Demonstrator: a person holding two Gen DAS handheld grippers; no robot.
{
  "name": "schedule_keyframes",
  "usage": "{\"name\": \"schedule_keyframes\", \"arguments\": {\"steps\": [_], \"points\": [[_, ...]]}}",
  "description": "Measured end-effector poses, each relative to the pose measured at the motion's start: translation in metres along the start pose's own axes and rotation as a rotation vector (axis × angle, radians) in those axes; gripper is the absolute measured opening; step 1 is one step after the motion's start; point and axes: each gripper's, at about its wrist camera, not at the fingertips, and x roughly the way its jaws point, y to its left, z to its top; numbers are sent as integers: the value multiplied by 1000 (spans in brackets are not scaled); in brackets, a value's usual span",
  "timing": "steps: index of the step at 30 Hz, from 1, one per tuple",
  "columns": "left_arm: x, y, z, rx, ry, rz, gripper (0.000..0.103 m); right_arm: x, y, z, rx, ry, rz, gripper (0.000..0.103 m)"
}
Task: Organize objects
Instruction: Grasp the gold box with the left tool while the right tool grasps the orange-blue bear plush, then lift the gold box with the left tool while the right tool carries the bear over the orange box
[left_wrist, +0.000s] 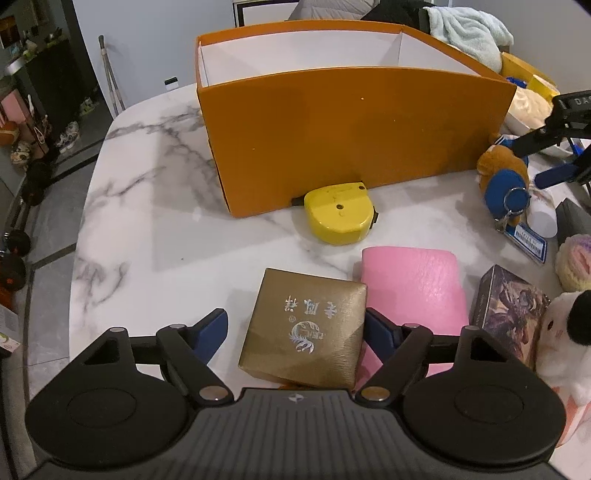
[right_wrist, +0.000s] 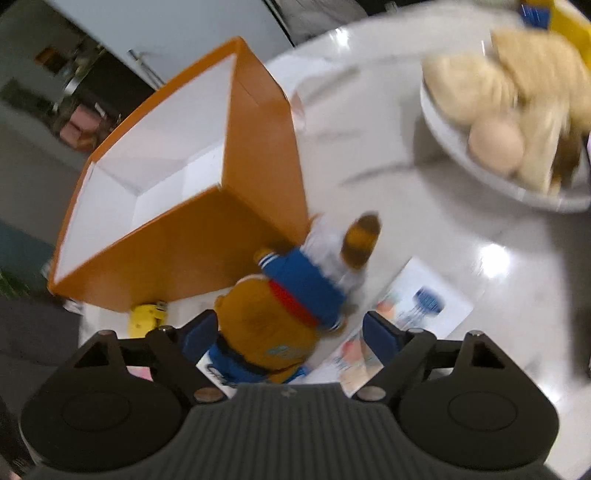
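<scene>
gold box, brown plush toy in blue

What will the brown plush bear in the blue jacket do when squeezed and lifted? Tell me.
The plush bear looks soft, so it will probably compress between the right gripper fingers. It likely weighs little, and its limbs may dangle. Fabric should grip well, so slipping seems unlikely.
</scene>
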Motion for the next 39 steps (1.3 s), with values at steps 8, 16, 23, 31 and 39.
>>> {"name": "schedule_keyframes", "arguments": {"steps": [8,16,23,31,39], "points": [[5,4,1,3,-2,20,93,15,23,-1,-41,-29,-56,78],[14,8,-1,-23,34,3,86,28,29,0,-114,-26,-127,84],[15,9,-3,-33,20,-3,86,35,22,0,-127,-32,-102,84],[16,9,-1,-76,7,17,83,39,14,1,-75,-35,-42,80],[8,10,-2,-28,-2,4,68,22,16,-2,-151,-40,-36,72]]}}
